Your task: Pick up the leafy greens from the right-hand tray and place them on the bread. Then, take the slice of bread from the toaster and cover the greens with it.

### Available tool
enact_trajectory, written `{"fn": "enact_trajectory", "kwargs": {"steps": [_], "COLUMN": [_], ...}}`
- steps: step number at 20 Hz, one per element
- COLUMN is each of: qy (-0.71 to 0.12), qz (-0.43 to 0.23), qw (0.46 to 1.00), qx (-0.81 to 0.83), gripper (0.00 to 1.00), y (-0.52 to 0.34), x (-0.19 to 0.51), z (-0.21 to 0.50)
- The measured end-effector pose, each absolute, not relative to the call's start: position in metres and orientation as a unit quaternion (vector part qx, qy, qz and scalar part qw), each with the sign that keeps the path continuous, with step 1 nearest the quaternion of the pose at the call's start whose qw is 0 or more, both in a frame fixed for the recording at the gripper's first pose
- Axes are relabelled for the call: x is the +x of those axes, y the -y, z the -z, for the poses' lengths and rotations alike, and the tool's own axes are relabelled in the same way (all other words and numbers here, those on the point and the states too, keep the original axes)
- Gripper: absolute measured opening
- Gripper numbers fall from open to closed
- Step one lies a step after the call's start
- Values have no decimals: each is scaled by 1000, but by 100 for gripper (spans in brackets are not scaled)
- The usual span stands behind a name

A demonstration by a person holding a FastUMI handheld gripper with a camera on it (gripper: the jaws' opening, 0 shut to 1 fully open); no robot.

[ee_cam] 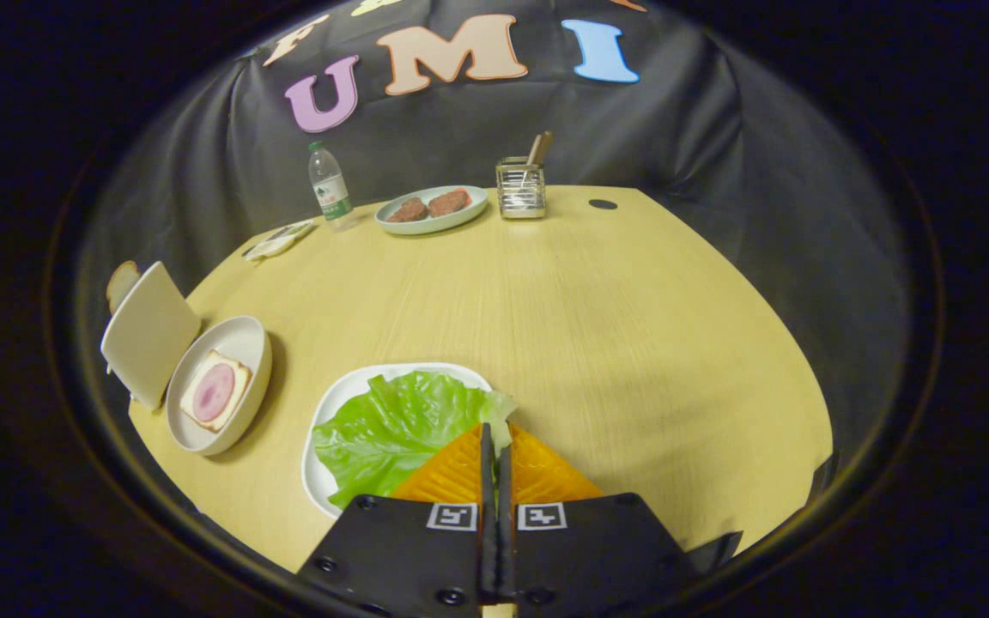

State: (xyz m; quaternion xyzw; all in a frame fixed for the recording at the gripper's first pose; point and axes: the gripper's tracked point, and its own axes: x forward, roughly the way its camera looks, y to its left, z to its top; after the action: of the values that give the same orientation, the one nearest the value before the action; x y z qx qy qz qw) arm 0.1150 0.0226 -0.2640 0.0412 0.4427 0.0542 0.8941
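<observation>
Your hand-held gripper (pixel 494 446) was clenched, empty, at the leafy greens (pixel 391 429); they looked light and floppy, so pinching the rim seemed best.

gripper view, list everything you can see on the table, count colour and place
lettuce leaf: 1, green, on the white tray just ahead of the fingers
white tray: 1, under the lettuce
bowl: 1, white, left of the tray
bread slice: 1, pink ham round on it, in the bowl
toaster: 1, cream, left of the bowl, bread poking up behind
water bottle: 1, clear, far side
plate: 1, pale, two brown patties, far side
glass holder: 1, wooden sticks inside, right of the plate
tool: 1, orange fingers shut, tips over the lettuce's edge
</observation>
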Motion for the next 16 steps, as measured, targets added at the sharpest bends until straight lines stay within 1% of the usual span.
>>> {"fn": "enact_trajectory", "kwargs": {"steps": [6, 16], "qy": [-408, -406], "qz": [-59, -44], "qw": [910, 912], "qx": [43, -40], "gripper": [3, 3], "y": [-31, -22], "x": [114, 115], "z": [230, 234]}}
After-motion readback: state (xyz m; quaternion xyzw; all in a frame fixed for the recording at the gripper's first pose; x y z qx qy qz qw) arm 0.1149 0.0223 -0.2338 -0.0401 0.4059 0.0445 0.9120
